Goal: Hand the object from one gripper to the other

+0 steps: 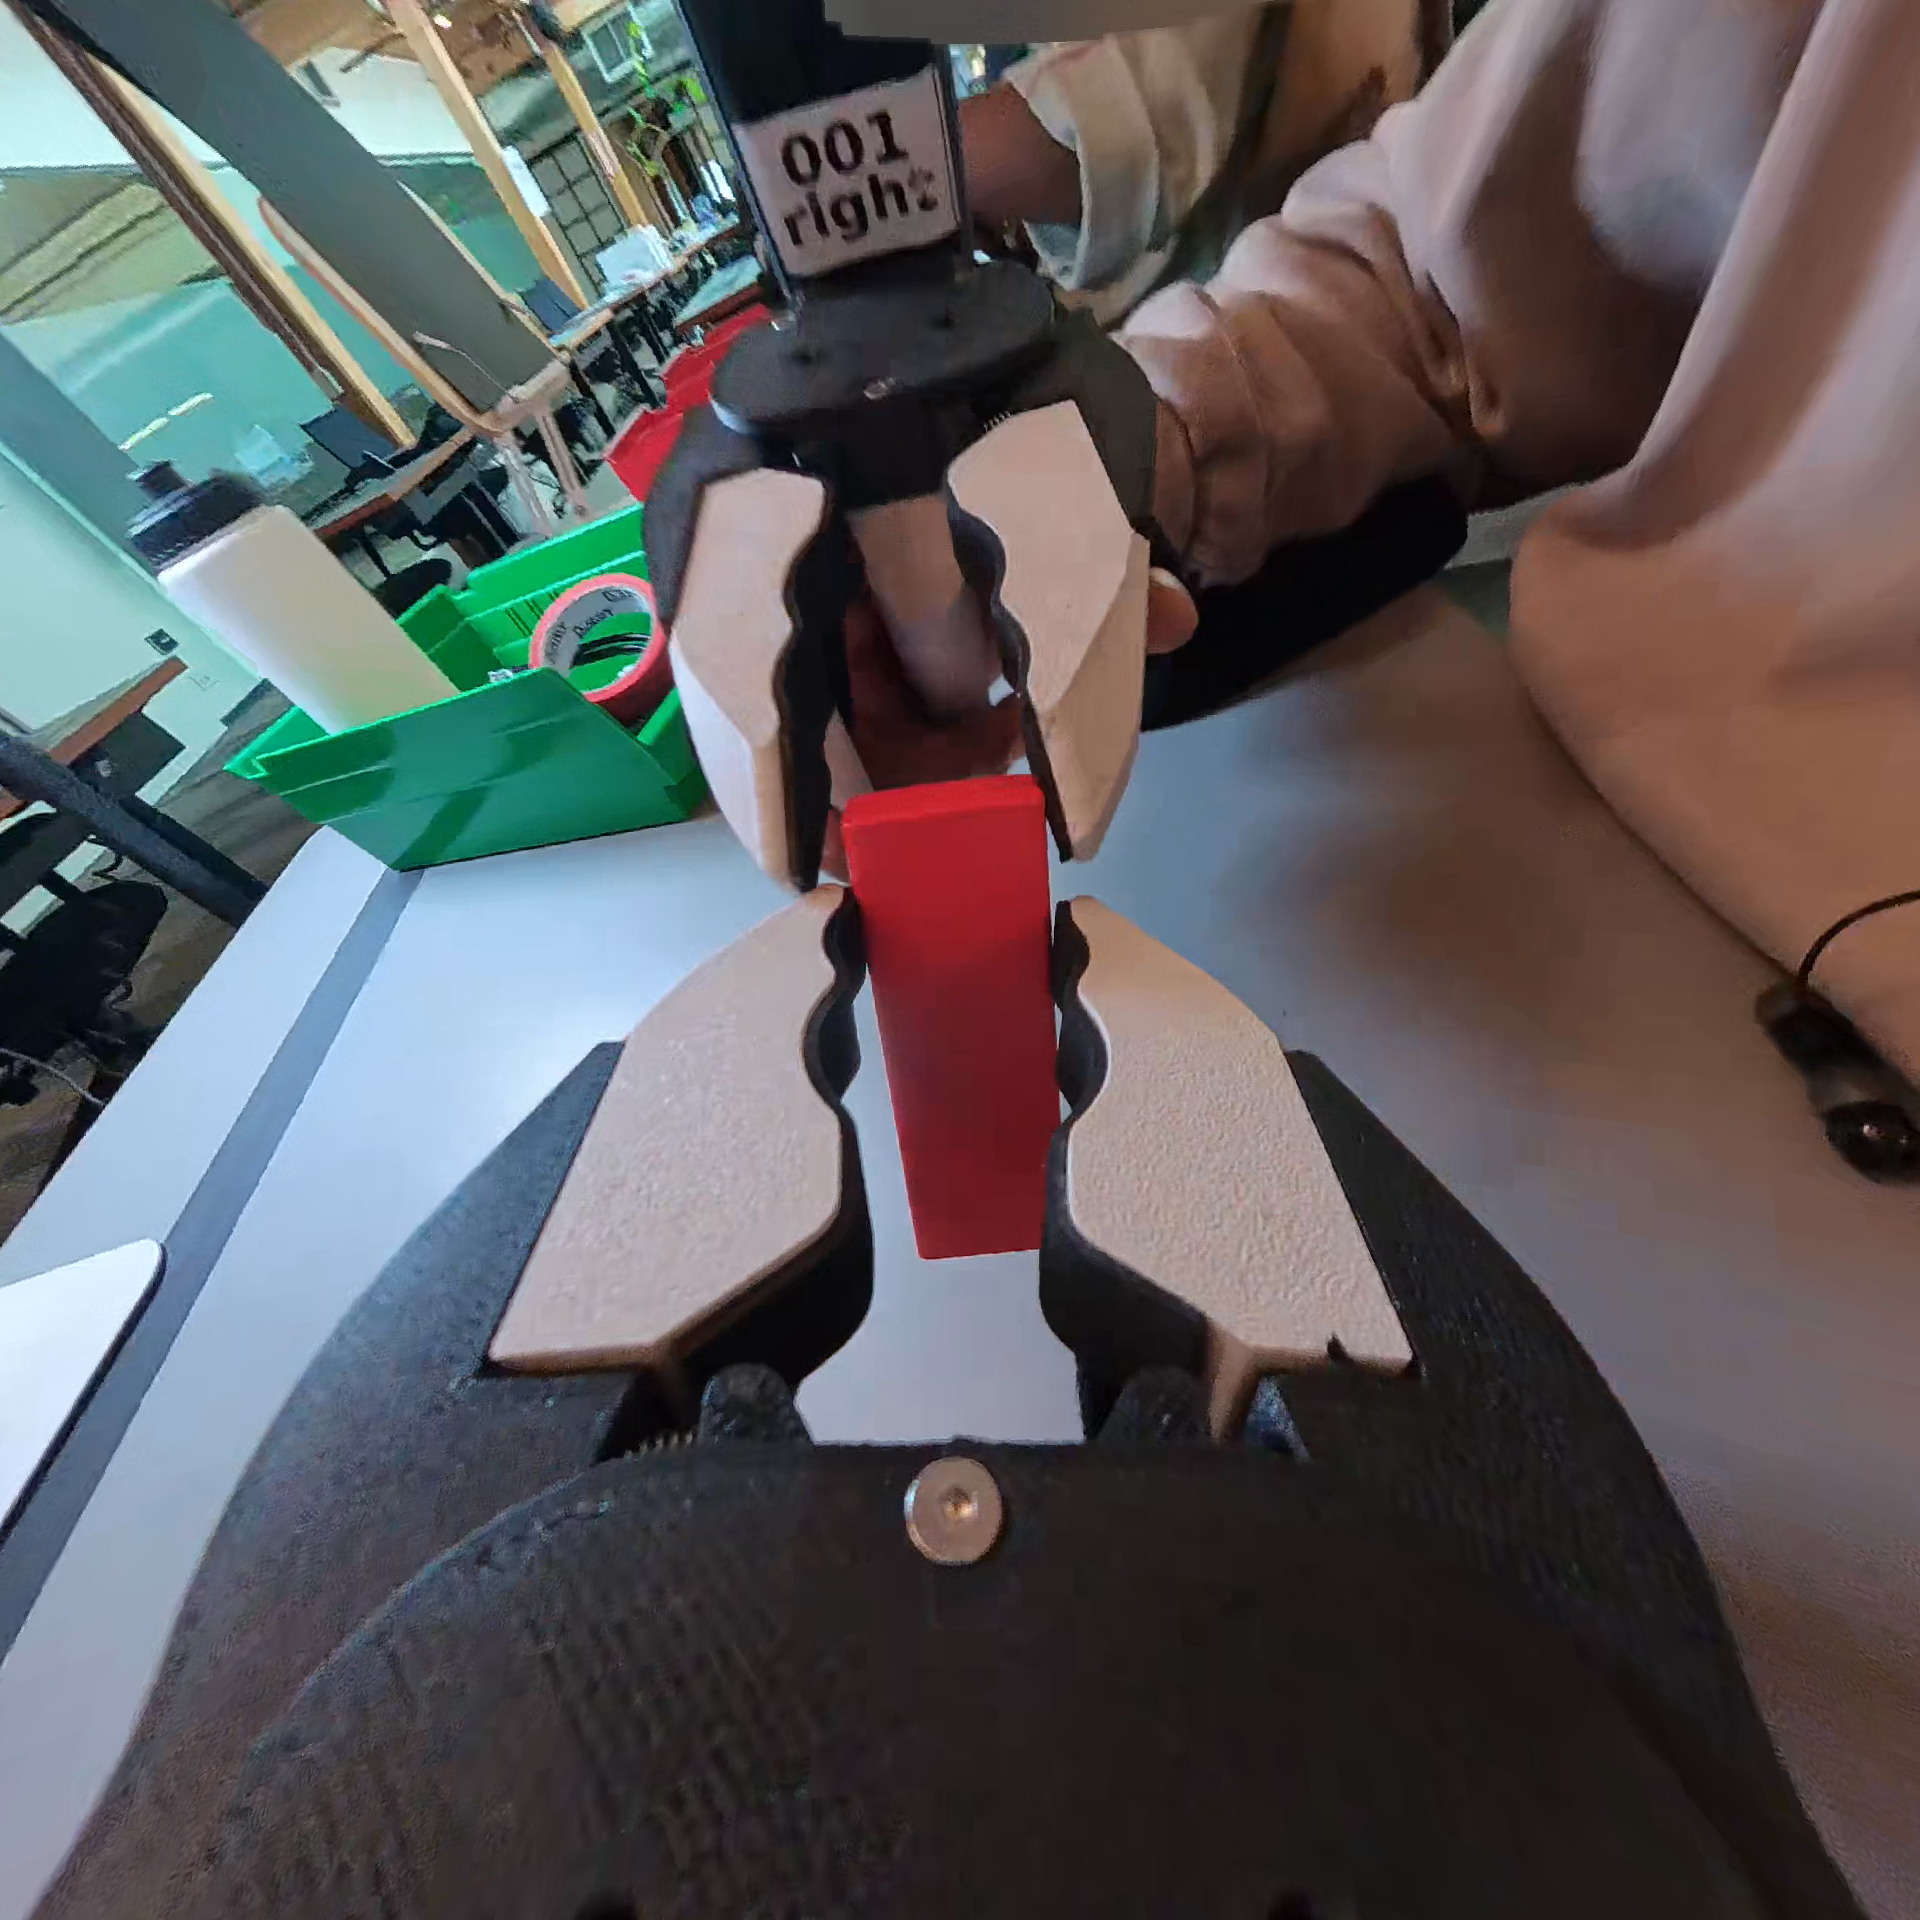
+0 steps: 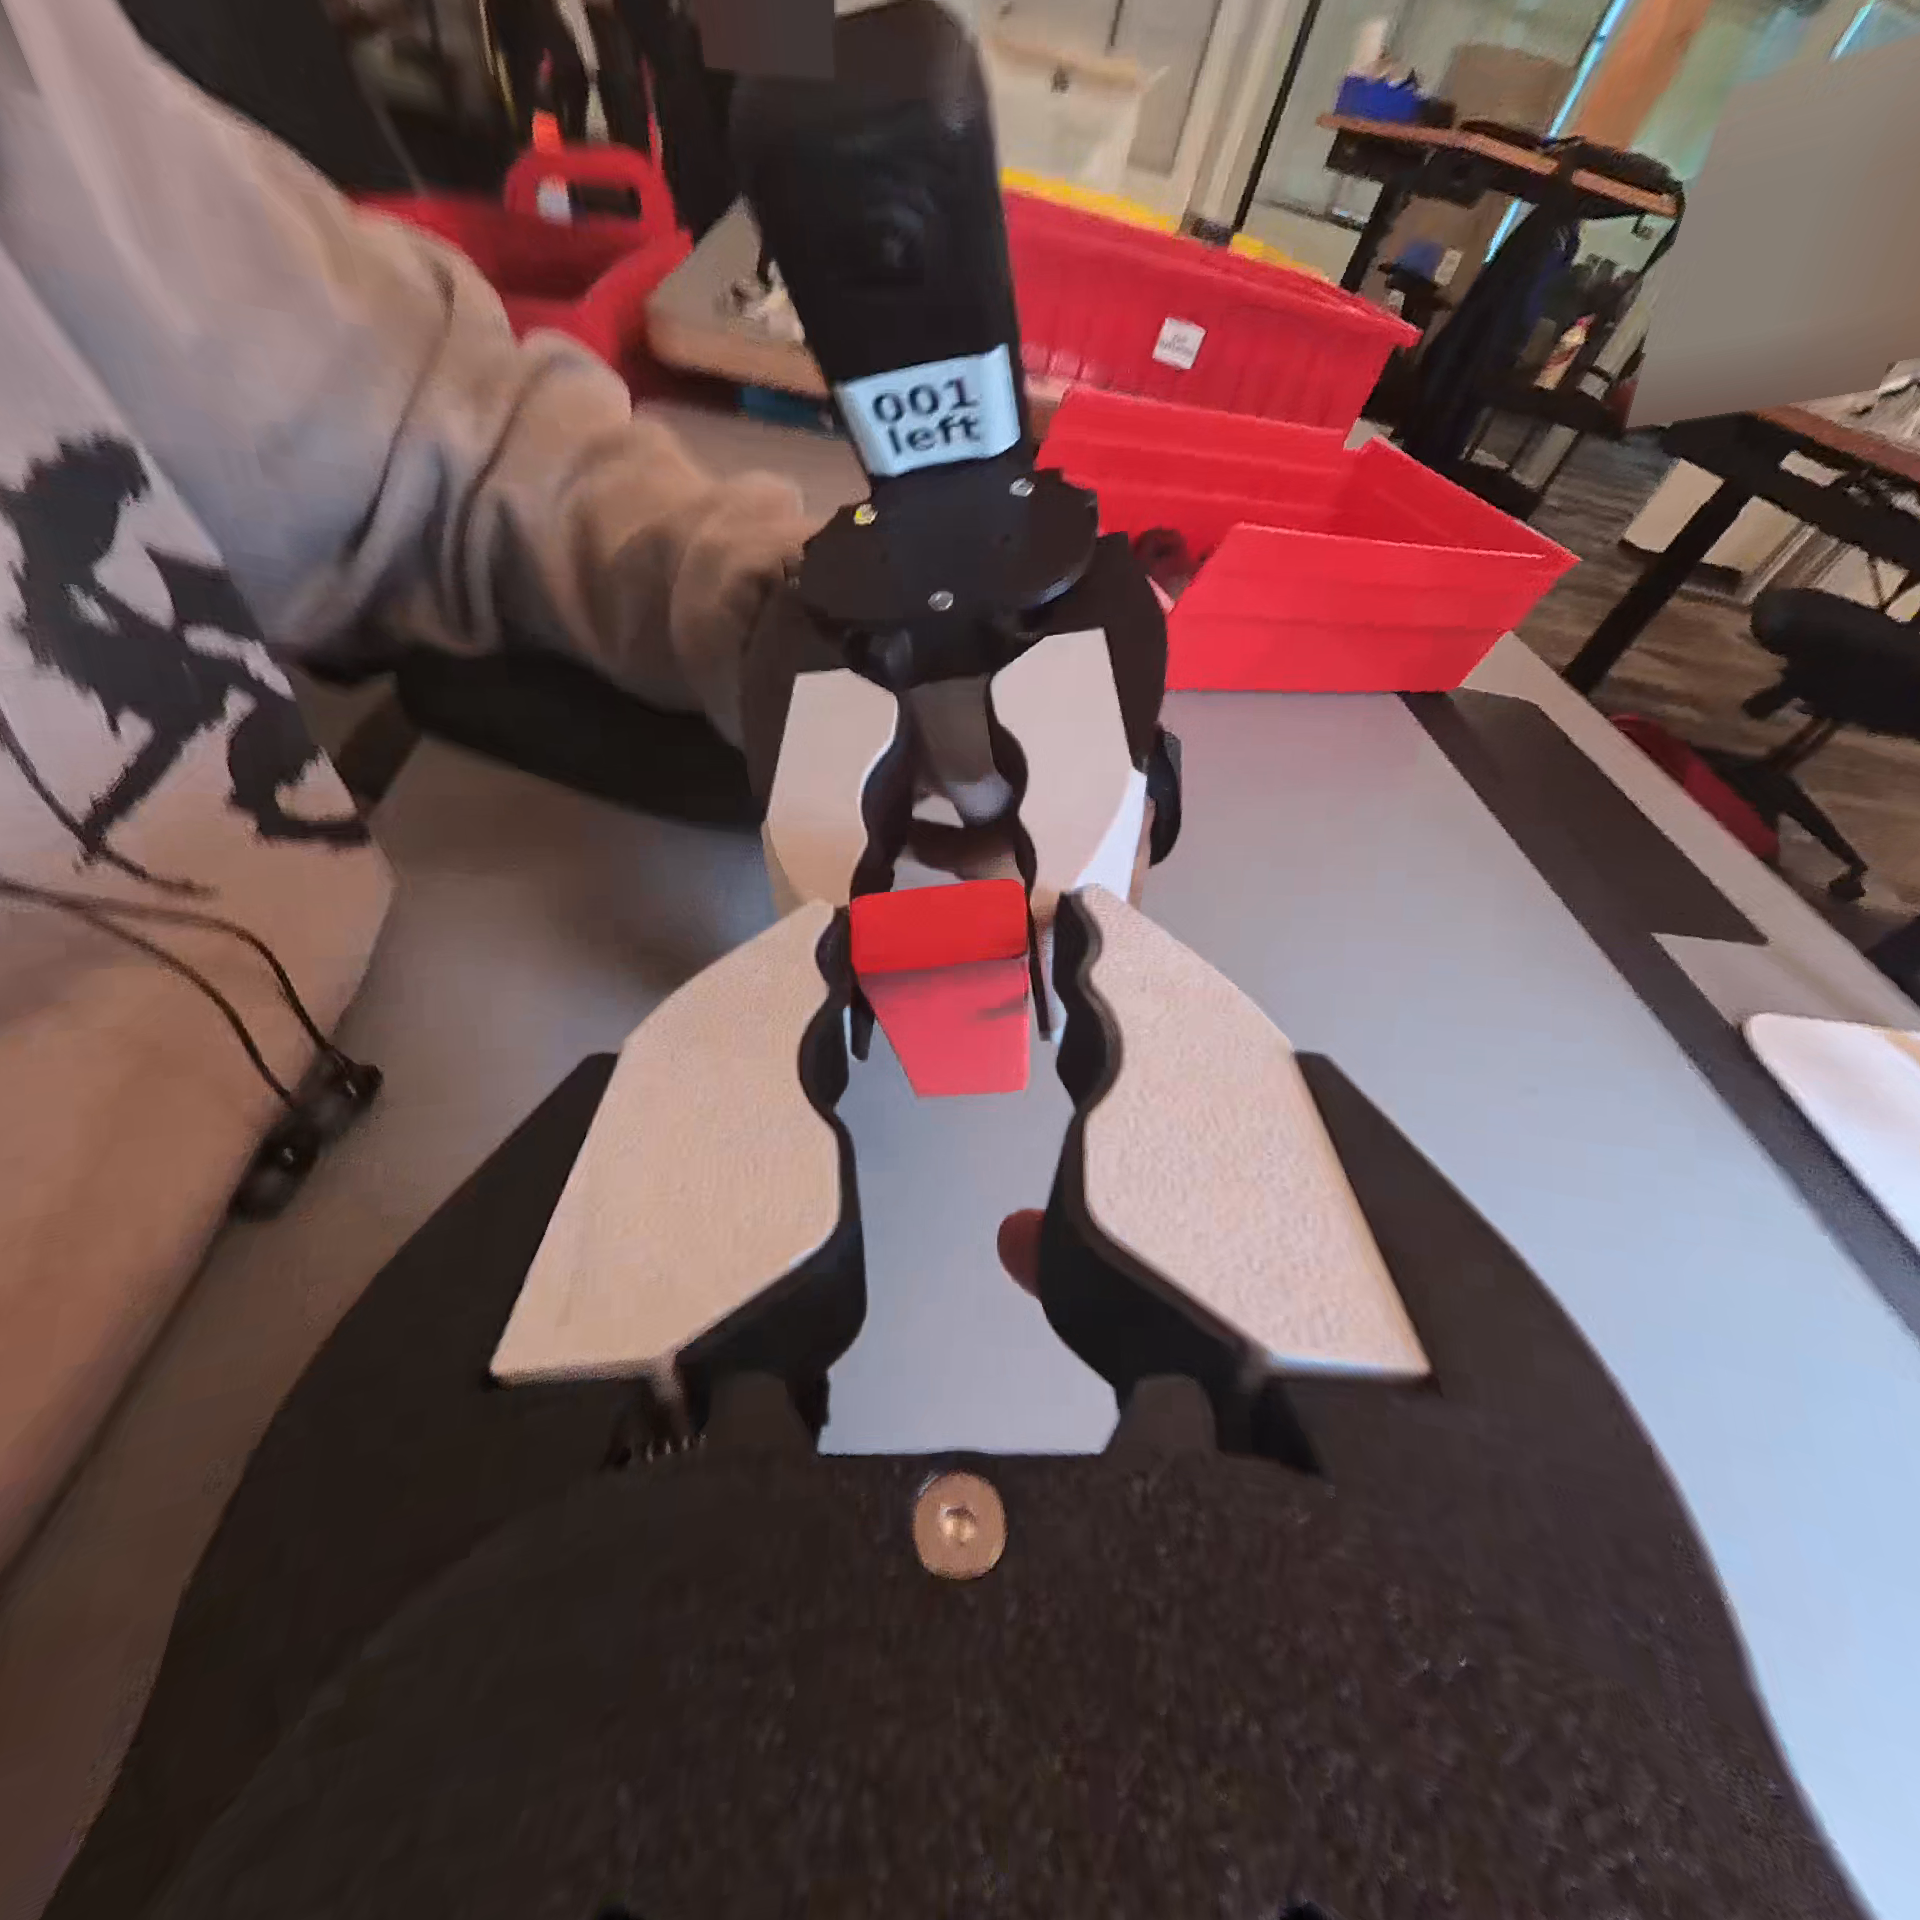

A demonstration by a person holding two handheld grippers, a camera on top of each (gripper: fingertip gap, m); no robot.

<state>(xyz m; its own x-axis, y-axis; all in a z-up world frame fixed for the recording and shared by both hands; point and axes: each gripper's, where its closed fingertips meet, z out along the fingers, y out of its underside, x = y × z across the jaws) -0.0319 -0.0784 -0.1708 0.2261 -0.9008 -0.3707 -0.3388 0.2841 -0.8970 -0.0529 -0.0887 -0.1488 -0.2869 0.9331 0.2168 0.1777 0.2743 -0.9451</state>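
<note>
Left wrist view: at frame centre, the left tongs [image 1: 954, 914] clamp a red block [image 1: 961, 1013], its long axis running up-frame, far end between the spread right tongs [image 1: 930, 868].

Right wrist view: the block [image 2: 951, 987] points toward the camera, above the grey counter [image 2: 1455, 935], between the open right tongs [image 2: 951, 914].

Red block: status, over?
Left gripper shut on block. Right gripper open around its far end, not gripping. Nothing in the way.
</note>
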